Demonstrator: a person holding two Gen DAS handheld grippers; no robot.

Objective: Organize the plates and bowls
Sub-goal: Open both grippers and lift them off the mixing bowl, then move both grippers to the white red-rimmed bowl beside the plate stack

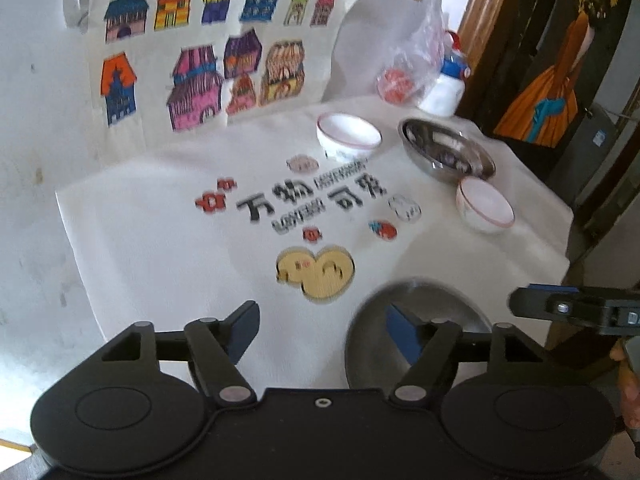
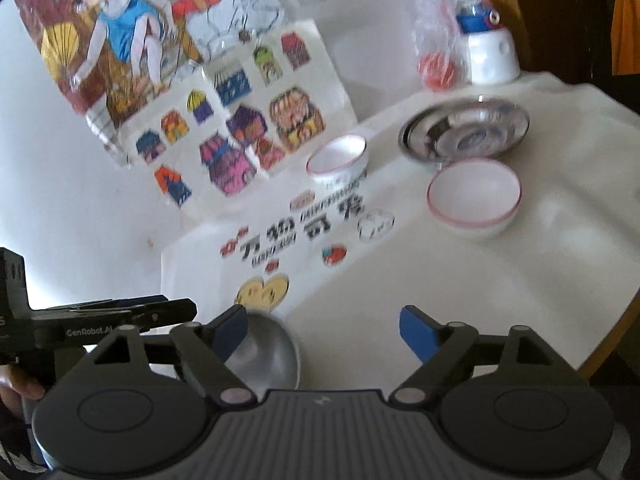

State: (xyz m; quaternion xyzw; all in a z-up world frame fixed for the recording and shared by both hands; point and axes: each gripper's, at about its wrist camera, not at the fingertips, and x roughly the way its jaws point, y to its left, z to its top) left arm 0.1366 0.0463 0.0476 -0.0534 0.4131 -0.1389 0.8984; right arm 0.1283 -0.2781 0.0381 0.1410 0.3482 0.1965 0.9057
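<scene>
Left gripper (image 1: 322, 330): jaws spread wide, nothing between the pads. The left finger (image 1: 242, 330) is over bare cloth. The right finger (image 1: 404, 334) overlaps the near metal dish in the left wrist view; contact cannot be told through the blur.
Right gripper (image 2: 326, 330): jaws spread wide and released, nothing gripped. The left finger (image 2: 230, 334) overlaps the rim of the same dish at its 9 o'clock side; touching or just above cannot be told. The right finger (image 2: 418, 332) is over bare cloth.
Near metal dish (image 1: 416, 332): shallow, grey, resting on the tablecloth at the near edge, at 6 o'clock of the printed lettering.
Far metal dish (image 1: 446, 150): shiny steel, at 2 o'clock of the lettering, on the cloth near the back.
White bowl, rear (image 1: 348, 136): red-rimmed, upright, at 9 o'clock of the far metal dish, apart from it.
White bowl, right (image 1: 484, 204): red-rimmed, upright, at 5 o'clock of the far metal dish, just beside it.
Tablecloth (image 1: 160, 240): white, printed with dark characters and small cartoon figures.
Background: tote bag with coloured houses (image 1: 192, 52) against the wall at 12 o'clock; clear plastic bag (image 1: 416, 60) and a white and blue bottle (image 1: 446, 88) at 1 o'clock.
Person: part of a hand (image 2: 20, 388) at the left edge of the right wrist view, beside the left gripper.
</scene>
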